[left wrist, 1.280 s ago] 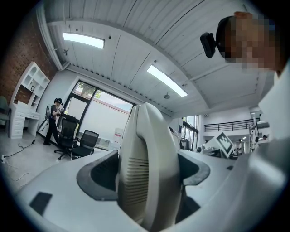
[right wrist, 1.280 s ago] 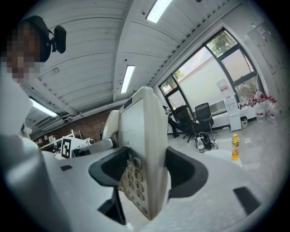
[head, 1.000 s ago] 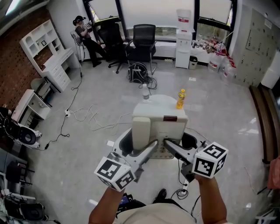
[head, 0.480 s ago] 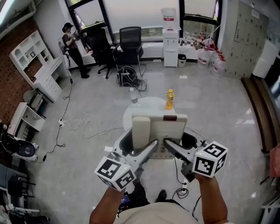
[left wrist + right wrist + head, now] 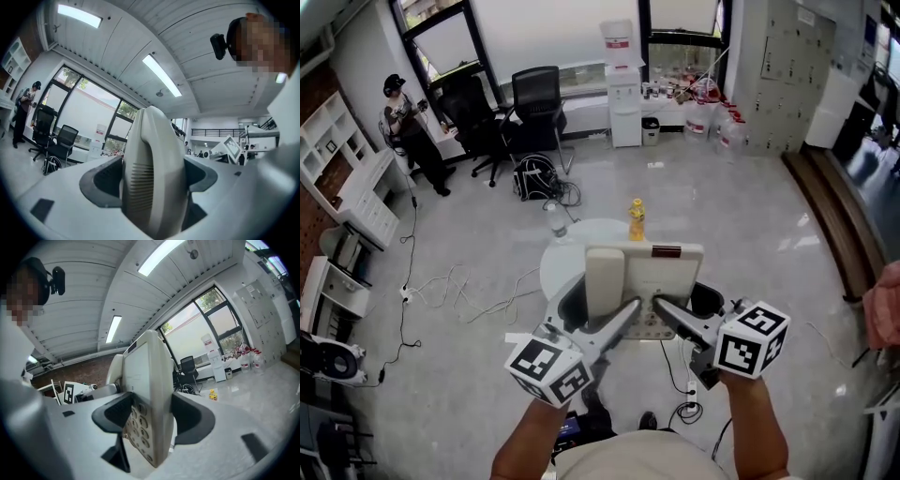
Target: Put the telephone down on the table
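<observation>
A person holds a beige desk telephone [image 5: 661, 279] up in the air with a gripper in each hand, seen from the head camera looking steeply down. The left gripper [image 5: 622, 317] is clamped on the handset [image 5: 604, 279], which lies along the left side of the telephone. In the left gripper view, the handset [image 5: 152, 159] fills the gap between the two dark jaws, and both jaws press against its sides. The right gripper [image 5: 667, 315] is clamped on the lower edge of the telephone body. In the right gripper view, its jaws squeeze the body edge-on, with the keypad [image 5: 137, 426] facing left.

The telephone is not resting on anything. Below and beyond it stands a round white table [image 5: 581, 251], its near edge hidden behind the telephone. A yellow bottle [image 5: 636, 219] stands at the table's far right edge and a clear bottle [image 5: 558, 222] at its far left edge.

Cables [image 5: 469, 286] trail over the grey floor [image 5: 741, 216]. Farther back are two black office chairs [image 5: 534, 108], a water dispenser [image 5: 623, 89] and a standing person [image 5: 408, 127].
</observation>
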### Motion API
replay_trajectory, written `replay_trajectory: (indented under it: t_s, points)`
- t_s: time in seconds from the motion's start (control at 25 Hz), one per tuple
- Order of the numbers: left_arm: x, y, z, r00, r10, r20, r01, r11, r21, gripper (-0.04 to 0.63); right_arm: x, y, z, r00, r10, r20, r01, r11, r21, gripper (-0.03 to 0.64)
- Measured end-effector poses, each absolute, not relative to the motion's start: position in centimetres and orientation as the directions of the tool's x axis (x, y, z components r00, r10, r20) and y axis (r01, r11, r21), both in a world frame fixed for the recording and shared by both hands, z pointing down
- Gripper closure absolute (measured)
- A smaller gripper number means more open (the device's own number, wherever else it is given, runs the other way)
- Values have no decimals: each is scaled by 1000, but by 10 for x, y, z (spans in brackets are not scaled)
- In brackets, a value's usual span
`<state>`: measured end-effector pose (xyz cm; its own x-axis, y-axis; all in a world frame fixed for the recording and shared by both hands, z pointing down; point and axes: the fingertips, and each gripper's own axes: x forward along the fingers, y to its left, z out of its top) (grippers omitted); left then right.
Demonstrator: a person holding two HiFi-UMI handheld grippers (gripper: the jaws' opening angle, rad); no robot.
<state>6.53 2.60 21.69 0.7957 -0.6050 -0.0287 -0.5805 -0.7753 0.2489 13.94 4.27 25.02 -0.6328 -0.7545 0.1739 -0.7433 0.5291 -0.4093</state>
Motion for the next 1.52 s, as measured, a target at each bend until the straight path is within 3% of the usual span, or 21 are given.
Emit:
replay_trajectory:
  t_s: [1.08, 1.52]
  points:
    - [-13, -113, 214, 883, -465, -62, -437, -864, 249, 217, 58, -85, 241, -500, -848, 175, -837, 422, -348, 359]
    - [-26, -137, 214, 867, -489, -90, -456, -854, 252, 218, 48, -112, 238, -526, -833, 169, -828, 458, -323, 359]
